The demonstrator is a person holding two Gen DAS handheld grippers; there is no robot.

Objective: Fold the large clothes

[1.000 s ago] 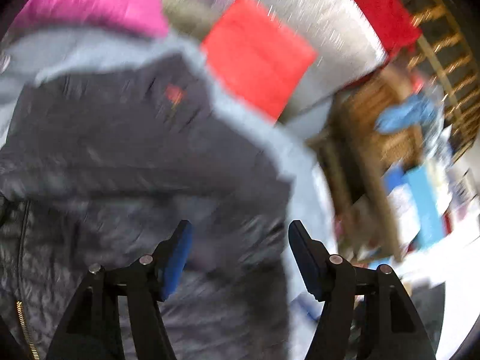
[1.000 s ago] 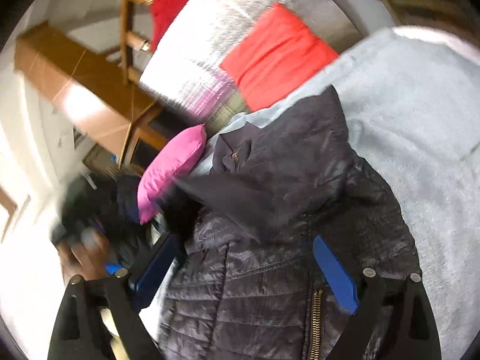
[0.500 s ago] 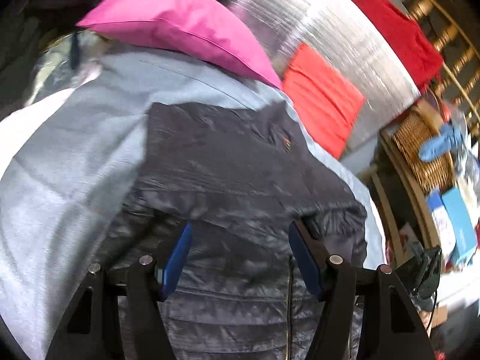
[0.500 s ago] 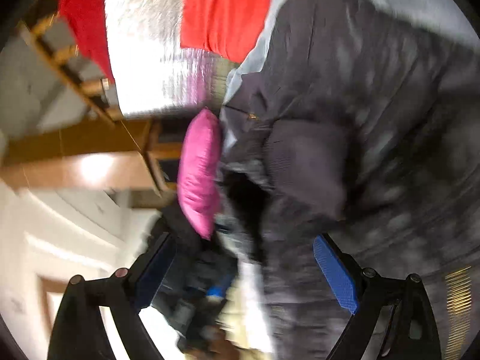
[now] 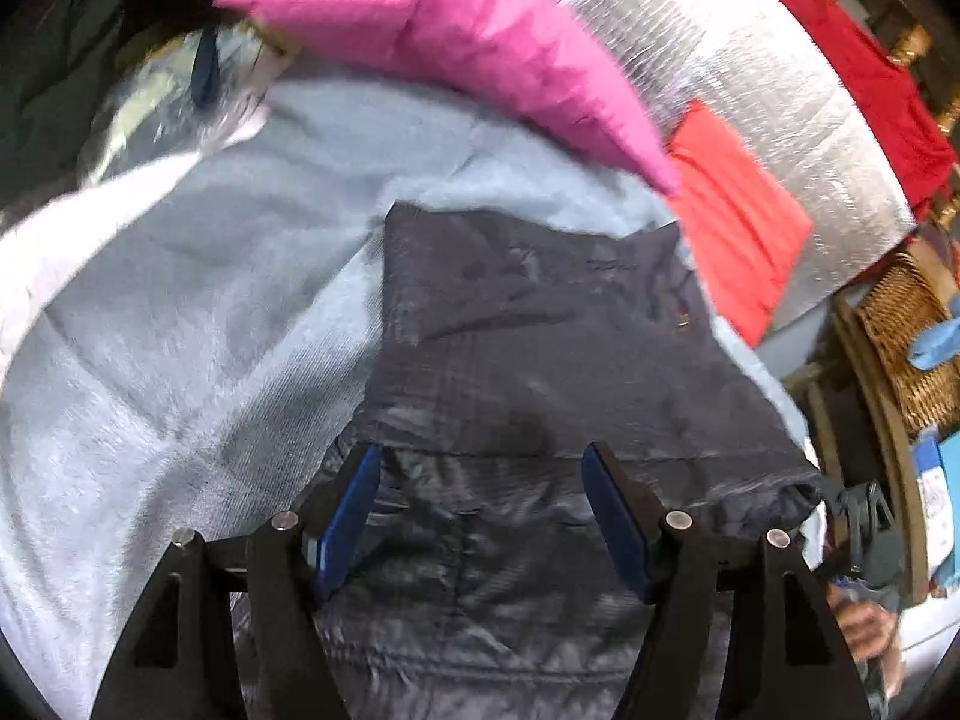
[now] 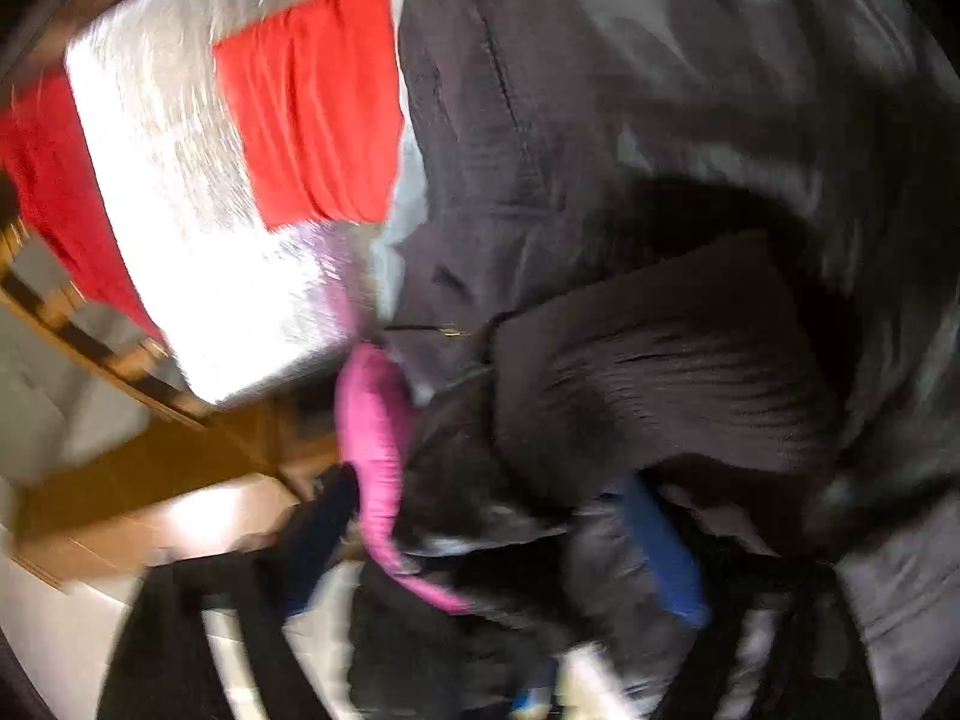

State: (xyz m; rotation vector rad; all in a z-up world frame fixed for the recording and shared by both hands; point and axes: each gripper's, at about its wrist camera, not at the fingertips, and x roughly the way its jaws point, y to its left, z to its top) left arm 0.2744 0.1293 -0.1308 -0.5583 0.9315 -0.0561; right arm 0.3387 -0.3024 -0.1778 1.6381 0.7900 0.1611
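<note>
A dark quilted puffer jacket (image 5: pixel 540 360) lies on a pale blue-grey blanket (image 5: pixel 180 312), its hood spread flat toward the far side. My left gripper (image 5: pixel 480 510) is open and empty, just above the jacket's upper body below the hood. In the right wrist view the picture is blurred and tilted. The same jacket (image 6: pixel 660 150) fills the right side, with a ribbed cuff (image 6: pixel 660 372) folded over. My right gripper (image 6: pixel 480 546) is open, close over the jacket near that cuff. Its blue pads (image 6: pixel 660 546) hold nothing that I can see.
A pink pillow (image 5: pixel 468 42) lies at the head of the bed beside a red cushion (image 5: pixel 732 222) and a silver padded panel (image 5: pixel 750 78). A wicker basket (image 5: pixel 906 348) and shelves stand at the right. A wooden frame (image 6: pixel 150 468) shows in the right wrist view.
The left gripper swung left and steadied over the jacket's upper body, staying open. The right gripper rolled and dropped close to the jacket's cuff, still open.
</note>
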